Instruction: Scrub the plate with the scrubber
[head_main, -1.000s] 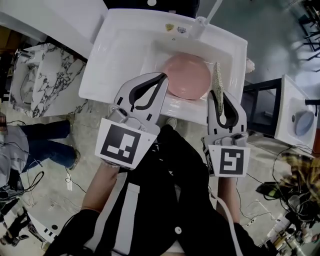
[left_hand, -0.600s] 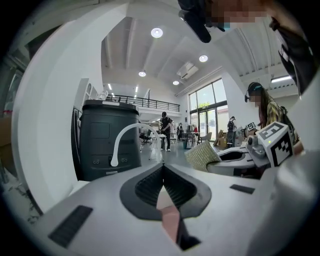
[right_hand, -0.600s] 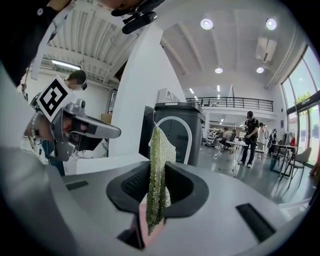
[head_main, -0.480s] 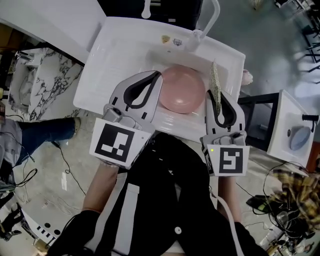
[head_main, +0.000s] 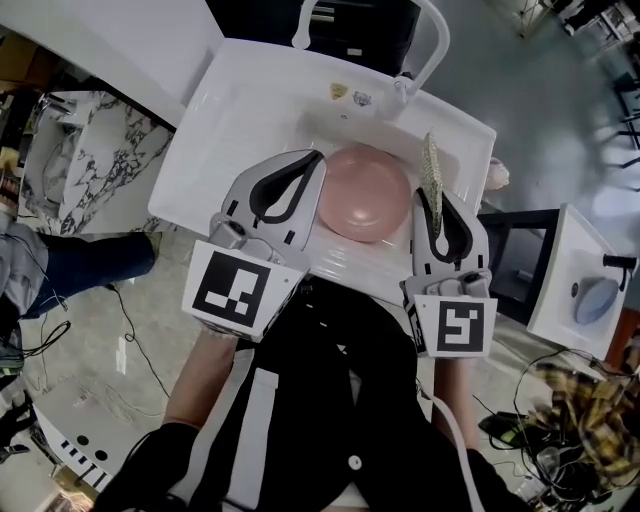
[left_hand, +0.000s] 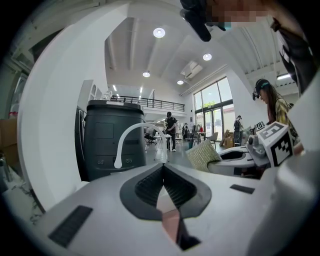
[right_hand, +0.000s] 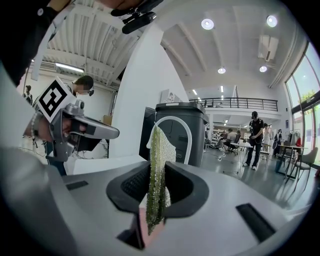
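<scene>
Right gripper clamped on a scrubber

The right gripper (right_hand: 156, 175) has its dark ribbed fingers (right_hand: 135, 185) pressed together on a green mesh scrubber pad (right_hand: 157, 150), which stands upright on edge and reaches past their tips. Far behind it are a white arched tap (right_hand: 171, 118) and a dark grey bin-like unit (right_hand: 182, 107). The left gripper (right_hand: 112, 132) hangs at the left.

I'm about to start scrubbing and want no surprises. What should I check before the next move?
1. Scrubber clamped upright in the right gripper: ok.
2. Plate lying in the sink basin: ok.
3. Left gripper steadying the plate: not ok; its jaws are shut on nothing, beside the plate's left edge.
4. Scrubber over the plate's face: not ok; it stands at the right rim.
5. Scrubber touching the plate: cannot tell.
</scene>
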